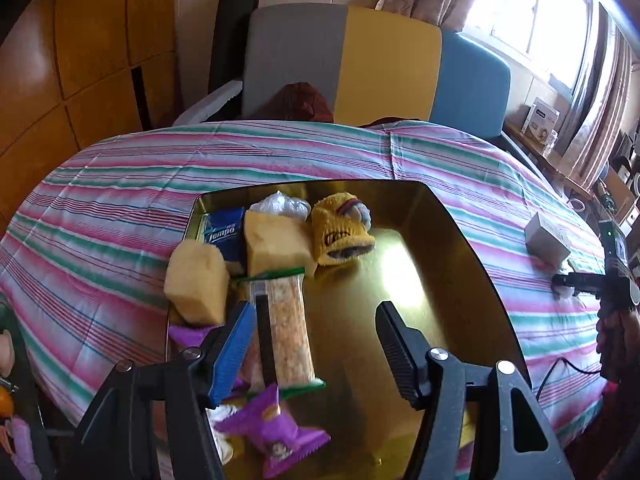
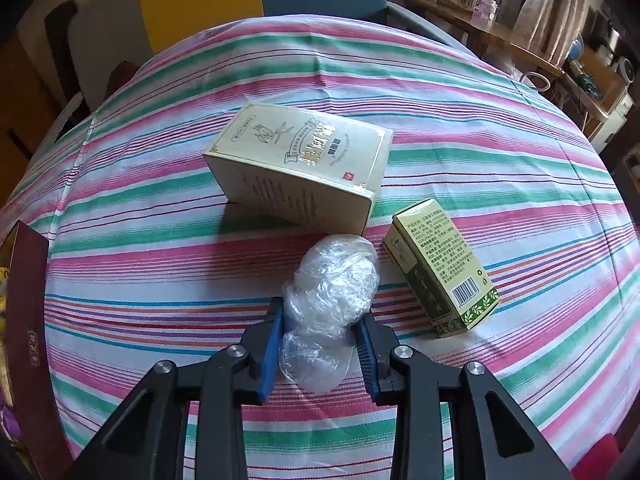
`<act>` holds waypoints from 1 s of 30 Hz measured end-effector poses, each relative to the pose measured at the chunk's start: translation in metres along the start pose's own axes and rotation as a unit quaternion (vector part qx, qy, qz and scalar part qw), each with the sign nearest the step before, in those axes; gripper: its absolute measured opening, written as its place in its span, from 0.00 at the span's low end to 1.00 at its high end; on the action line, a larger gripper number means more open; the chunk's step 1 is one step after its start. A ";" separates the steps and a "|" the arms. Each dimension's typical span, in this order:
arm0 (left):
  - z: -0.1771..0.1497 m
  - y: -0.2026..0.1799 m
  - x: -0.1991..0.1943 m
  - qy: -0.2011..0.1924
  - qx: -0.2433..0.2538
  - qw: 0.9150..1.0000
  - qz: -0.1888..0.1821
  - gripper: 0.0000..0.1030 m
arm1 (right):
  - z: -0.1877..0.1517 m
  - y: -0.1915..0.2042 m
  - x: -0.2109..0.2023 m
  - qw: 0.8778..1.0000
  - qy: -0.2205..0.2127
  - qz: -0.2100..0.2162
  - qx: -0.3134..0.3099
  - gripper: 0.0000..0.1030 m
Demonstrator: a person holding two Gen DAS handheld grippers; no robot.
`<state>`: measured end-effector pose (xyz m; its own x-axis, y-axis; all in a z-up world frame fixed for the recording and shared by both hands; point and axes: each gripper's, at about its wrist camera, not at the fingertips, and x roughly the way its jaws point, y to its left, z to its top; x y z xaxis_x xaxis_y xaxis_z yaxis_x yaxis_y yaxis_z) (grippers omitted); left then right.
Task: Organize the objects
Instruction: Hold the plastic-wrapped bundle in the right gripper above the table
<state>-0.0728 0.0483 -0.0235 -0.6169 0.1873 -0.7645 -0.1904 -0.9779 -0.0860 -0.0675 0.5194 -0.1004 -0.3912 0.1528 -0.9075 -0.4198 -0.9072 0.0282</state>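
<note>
A gold tray [image 1: 424,240] lies on the striped tablecloth in the left wrist view. In it are a blue Tempo tissue pack [image 1: 224,236], two yellow sponges [image 1: 276,240], a yellow knitted sock [image 1: 340,234], a long snack bar [image 1: 286,320] in a clear wrapper and purple snack packets [image 1: 276,432]. My left gripper [image 1: 316,312] hovers open over the tray with nothing between its fingers. In the right wrist view my right gripper [image 2: 320,312] is shut on a wad of clear plastic [image 2: 332,276] that rests on the cloth.
A cream box [image 2: 304,160] lies just beyond the wad and a small green box [image 2: 440,268] to its right. The tray's dark red wall [image 2: 24,300] shows at the left edge. A grey, yellow and blue chair [image 1: 360,64] stands behind the table.
</note>
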 end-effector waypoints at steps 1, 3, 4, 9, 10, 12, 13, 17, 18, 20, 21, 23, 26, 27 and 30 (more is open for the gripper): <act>-0.003 -0.001 -0.002 0.000 0.002 1.000 0.000 0.62 | 0.000 0.001 0.000 1.000 -0.001 -0.001 -0.001 0.33; -0.007 0.000 -0.005 0.000 0.004 1.000 0.000 0.62 | -0.002 0.002 -0.001 1.000 -0.001 -0.003 -0.003 0.33; -0.009 -0.001 -0.006 0.002 0.003 1.000 0.000 0.62 | -0.002 0.002 -0.002 1.000 -0.002 -0.004 -0.004 0.33; -0.017 -0.004 -0.009 0.005 0.006 1.000 0.004 0.62 | -0.004 0.003 -0.003 1.000 -0.003 -0.007 -0.009 0.33; -0.018 -0.004 -0.010 0.004 0.006 1.000 0.005 0.62 | -0.002 0.003 -0.002 1.000 -0.004 -0.008 -0.011 0.33; -0.019 -0.005 -0.010 0.003 0.008 1.000 0.008 0.62 | -0.003 0.006 -0.003 1.000 -0.005 -0.009 -0.017 0.33; -0.019 -0.005 -0.010 0.004 0.009 1.000 0.008 0.62 | -0.004 0.008 -0.004 1.000 -0.006 -0.009 -0.020 0.33; -0.020 -0.004 -0.011 0.004 0.011 1.000 0.006 0.62 | -0.009 0.017 -0.008 0.999 -0.008 -0.004 -0.035 0.33; -0.020 -0.003 -0.011 0.003 0.011 1.000 0.005 0.62 | -0.010 0.019 -0.009 0.999 -0.008 -0.003 -0.039 0.33; -0.022 -0.001 -0.012 0.004 0.012 1.000 0.005 0.62 | -0.012 0.023 -0.011 0.999 -0.006 0.003 -0.041 0.33; -0.022 0.000 -0.012 0.004 0.011 1.000 0.004 0.62 | -0.013 0.025 -0.011 0.999 -0.003 0.005 -0.044 0.33; -0.023 0.002 -0.014 0.002 0.010 1.000 0.002 0.62 | -0.013 0.029 -0.011 0.999 0.000 0.000 -0.049 0.33; -0.024 0.006 -0.015 0.000 0.008 1.000 0.000 0.62 | -0.011 0.031 -0.022 0.999 -0.005 0.009 -0.045 0.33; -0.024 0.006 -0.015 0.000 0.007 1.000 -0.001 0.62 | -0.010 0.033 -0.029 0.999 -0.010 0.013 -0.045 0.33; -0.024 0.008 -0.017 -0.002 0.003 1.000 -0.006 0.62 | -0.006 0.045 -0.048 0.998 -0.028 0.029 -0.056 0.33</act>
<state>-0.0459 0.0352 -0.0266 -0.6183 0.1987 -0.7604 -0.2023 -0.9751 -0.0903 -0.0622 0.4688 -0.0580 -0.4584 0.1168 -0.8810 -0.3025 -0.9526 0.0311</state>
